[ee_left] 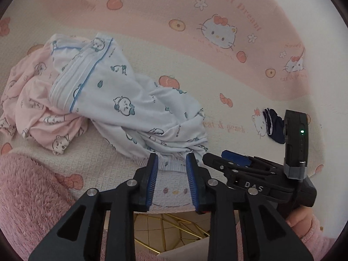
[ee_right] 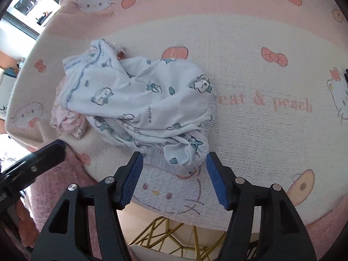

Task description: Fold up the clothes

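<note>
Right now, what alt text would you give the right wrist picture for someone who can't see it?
A crumpled white garment with blue cartoon prints lies on a pink and cream cat-print blanket, partly covering a pink garment. The right gripper, open, frames the white garment's nearest hem without pinching it. The left gripper pokes in from the left.

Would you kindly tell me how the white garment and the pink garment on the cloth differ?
The white garment has blue-green animal prints and a blue-piped waistband; the pink garment has grey-outlined animal prints. The white garment lies on top, stretched toward both claws; the pink garment is bunched beneath, at its far end. Both are crumpled, unfolded, and lie on the cartoon-cat cloth.
</note>
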Demonstrator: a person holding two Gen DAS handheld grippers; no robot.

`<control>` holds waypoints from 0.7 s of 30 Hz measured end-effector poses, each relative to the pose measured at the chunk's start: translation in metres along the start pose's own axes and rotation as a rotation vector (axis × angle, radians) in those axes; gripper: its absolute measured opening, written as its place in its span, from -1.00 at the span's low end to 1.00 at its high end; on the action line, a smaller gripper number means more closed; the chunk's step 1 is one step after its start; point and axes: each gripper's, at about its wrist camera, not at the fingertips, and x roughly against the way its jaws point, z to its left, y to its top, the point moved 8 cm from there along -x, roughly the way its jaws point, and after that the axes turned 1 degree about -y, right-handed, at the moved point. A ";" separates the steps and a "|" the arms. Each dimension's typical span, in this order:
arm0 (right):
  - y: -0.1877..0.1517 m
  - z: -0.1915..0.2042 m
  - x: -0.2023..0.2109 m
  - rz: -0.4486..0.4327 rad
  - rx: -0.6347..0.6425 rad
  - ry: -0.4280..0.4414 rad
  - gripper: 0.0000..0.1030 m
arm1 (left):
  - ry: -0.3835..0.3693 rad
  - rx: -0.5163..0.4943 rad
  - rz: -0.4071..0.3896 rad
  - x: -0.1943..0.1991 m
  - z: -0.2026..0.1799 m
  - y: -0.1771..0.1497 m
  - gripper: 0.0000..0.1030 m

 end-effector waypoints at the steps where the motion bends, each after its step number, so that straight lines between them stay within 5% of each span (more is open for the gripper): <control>1: -0.001 0.000 -0.011 0.015 0.014 -0.021 0.22 | 0.009 0.008 0.001 -0.004 0.004 -0.001 -0.24; 6: -0.005 -0.018 -0.044 -0.031 0.004 -0.208 0.16 | 0.164 0.057 0.048 -0.066 0.046 -0.008 -0.23; 8: -0.008 -0.021 -0.046 -0.080 -0.006 -0.258 0.08 | 0.138 0.129 0.117 -0.094 0.056 -0.016 -0.23; 11: -0.015 -0.006 -0.044 -0.080 0.054 -0.199 -0.64 | 0.149 0.085 0.098 -0.102 0.049 -0.015 -0.22; 13: -0.020 0.000 -0.041 -0.065 0.039 -0.112 -0.83 | 0.159 0.031 0.094 -0.103 0.040 -0.016 -0.22; 14: -0.023 0.001 -0.038 -0.059 0.017 -0.066 -0.83 | 0.164 0.003 0.092 -0.104 0.036 -0.016 -0.31; 15: -0.025 0.000 -0.035 -0.059 0.002 -0.045 -0.84 | 0.159 -0.012 0.088 -0.103 0.032 -0.018 -0.61; 19: -0.035 -0.002 -0.029 -0.028 0.008 -0.012 -0.74 | 0.124 -0.033 0.039 -0.088 0.025 -0.019 -0.67; 21: -0.042 -0.007 -0.036 0.015 -0.013 -0.038 -0.03 | 0.110 -0.026 0.032 -0.084 0.026 -0.020 -0.67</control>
